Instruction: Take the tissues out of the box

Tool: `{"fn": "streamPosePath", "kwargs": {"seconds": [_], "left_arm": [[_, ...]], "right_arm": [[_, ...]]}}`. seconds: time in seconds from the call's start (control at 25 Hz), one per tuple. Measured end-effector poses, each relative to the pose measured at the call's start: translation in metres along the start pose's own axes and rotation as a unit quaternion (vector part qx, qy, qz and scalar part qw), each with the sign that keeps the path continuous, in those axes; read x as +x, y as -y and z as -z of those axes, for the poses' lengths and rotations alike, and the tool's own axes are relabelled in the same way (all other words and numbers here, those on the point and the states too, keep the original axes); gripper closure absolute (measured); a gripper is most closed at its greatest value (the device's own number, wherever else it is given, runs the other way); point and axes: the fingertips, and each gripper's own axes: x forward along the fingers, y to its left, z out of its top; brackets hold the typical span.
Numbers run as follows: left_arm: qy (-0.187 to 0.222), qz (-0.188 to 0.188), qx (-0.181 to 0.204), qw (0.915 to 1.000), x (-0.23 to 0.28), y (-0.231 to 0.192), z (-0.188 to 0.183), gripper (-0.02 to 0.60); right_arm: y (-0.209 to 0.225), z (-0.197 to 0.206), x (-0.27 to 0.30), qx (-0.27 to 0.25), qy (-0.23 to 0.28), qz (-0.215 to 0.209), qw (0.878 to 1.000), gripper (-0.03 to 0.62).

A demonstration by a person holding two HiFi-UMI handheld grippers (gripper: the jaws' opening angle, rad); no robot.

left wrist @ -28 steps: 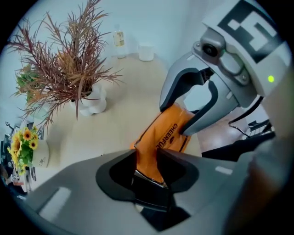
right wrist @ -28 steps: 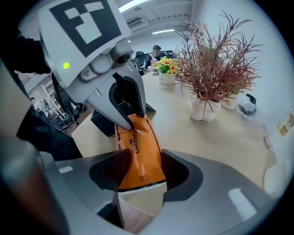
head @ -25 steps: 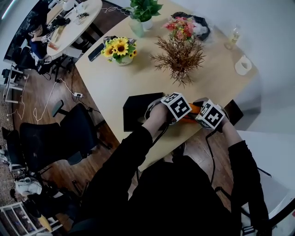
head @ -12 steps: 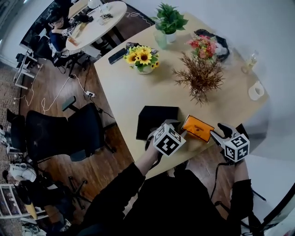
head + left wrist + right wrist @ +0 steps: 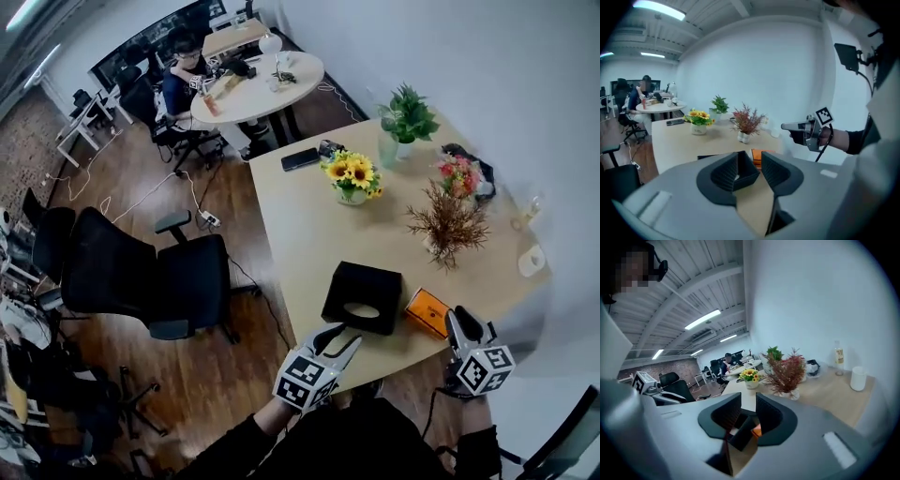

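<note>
A black tissue box (image 5: 363,297) with an oval slot on top sits near the table's front edge. An orange tissue packet (image 5: 428,311) lies flat just to its right. My left gripper (image 5: 337,345) hovers at the table edge in front of the box, jaws shut with nothing in them. My right gripper (image 5: 461,323) hangs off the edge just past the packet, its jaws closing with nothing between them. In the right gripper view (image 5: 749,399) the box (image 5: 743,434) and packet (image 5: 756,430) show beyond the gap. In the left gripper view (image 5: 749,157) the packet (image 5: 757,154) lies ahead.
Farther back on the wooden table (image 5: 300,234) stand a sunflower vase (image 5: 352,178), a dried red plant (image 5: 448,225), a green plant (image 5: 405,122), pink flowers (image 5: 459,175), a phone (image 5: 300,158) and a white cup (image 5: 534,261). A black office chair (image 5: 150,272) stands left.
Both grippers have drawn back from over the box to the table's near edge. The orange packet, earlier between them, now lies on the table beside the box. The right jaws have narrowed.
</note>
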Motion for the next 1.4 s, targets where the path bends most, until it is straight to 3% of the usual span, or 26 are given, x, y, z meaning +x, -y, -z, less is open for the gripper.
{"fn": "streamPosePath", "kwargs": {"seconds": [0.16, 0.28, 0.56, 0.88, 1.4], "left_arm": [[0.052, -0.047, -0.029, 0.9971, -0.062, -0.022, 0.002, 0.443], [0.081, -0.073, -0.03, 0.9936, -0.093, -0.03, 0.0, 0.444], [0.129, -0.115, -0.023, 0.9847, -0.144, -0.04, -0.009, 0.445], [0.133, -0.139, -0.028, 0.981, -0.163, -0.05, -0.002, 0.446], [0.12, -0.143, -0.029, 0.982, -0.153, -0.056, -0.007, 0.446]], "right_arm": [[-0.103, 0.002, 0.009, -0.054, 0.002, -0.054, 0.997, 0.532], [-0.173, 0.006, 0.018, -0.112, 0.01, -0.101, 0.989, 0.592], [-0.285, 0.001, 0.036, -0.179, 0.038, -0.194, 0.964, 0.592], [-0.31, 0.008, 0.043, -0.19, 0.034, -0.217, 0.957, 0.594], [-0.304, 0.004, 0.056, -0.19, 0.029, -0.222, 0.956, 0.594]]}}
